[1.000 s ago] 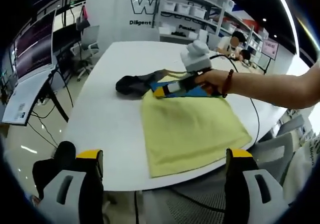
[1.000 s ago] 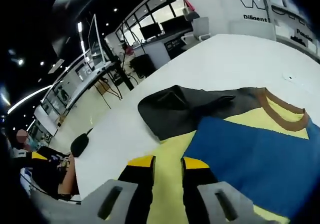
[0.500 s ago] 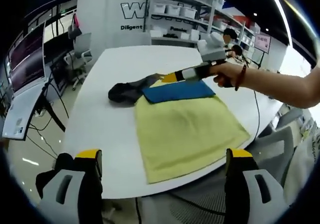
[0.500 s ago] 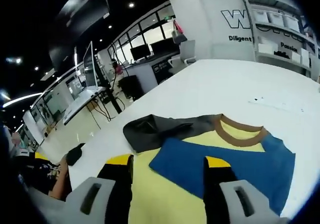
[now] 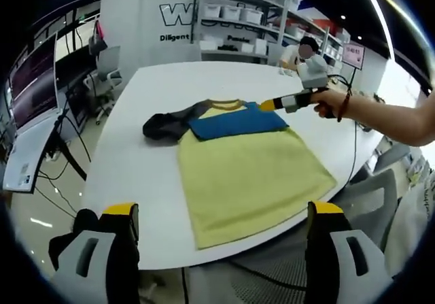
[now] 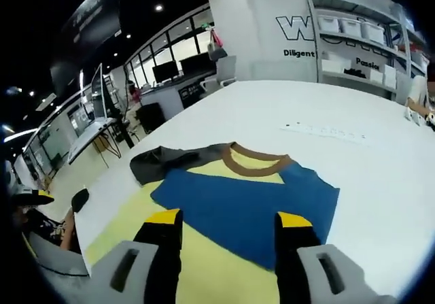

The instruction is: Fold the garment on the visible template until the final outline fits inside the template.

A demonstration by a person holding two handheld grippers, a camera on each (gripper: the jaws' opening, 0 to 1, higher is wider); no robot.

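A: While the left gripper (image 5: 219, 249) hangs off the near edge of the table (image 5: 136, 161), its jaws stand wide apart w/ nothing between them.

B: And the shirt?

A: The shirt (image 5: 248, 168) lies flat on the white table, near the middle, well ahead of those jaws. Yellow body toward the near edge, a blue panel (image 5: 234, 122) folded over the far part, brown collar (image 5: 226, 104) past that. A dark grey sleeve (image 5: 163, 124) sticks out to the left of the blue bit, bunched up.

B: Right side?

A: The right gripper (image 5: 268, 105) is out past the shirt's far right corner, held in a hand (image 5: 329, 103) w/ a bracelet at the wrist. In the left gripper view its tip sits just beside the blue panel's edge; can't tell if it touches. In the right gripper view the right gripper (image 6: 230, 221) hovers over the blue panel (image 6: 245, 205), jaws parted, gripping nothing, cloth showing between them.

B: Further back?

A: Collar (image 6: 255, 162) and grey sleeve (image 6: 160, 162) beyond the jaws, then bare table (image 6: 353, 181). Far off: shelves w/ boxes (image 5: 245, 25), a white wall w/ lettering, office chairs (image 5: 109, 79) and monitors (image 5: 41, 66) on the left, a person seated (image 5: 302, 56) at the far end.
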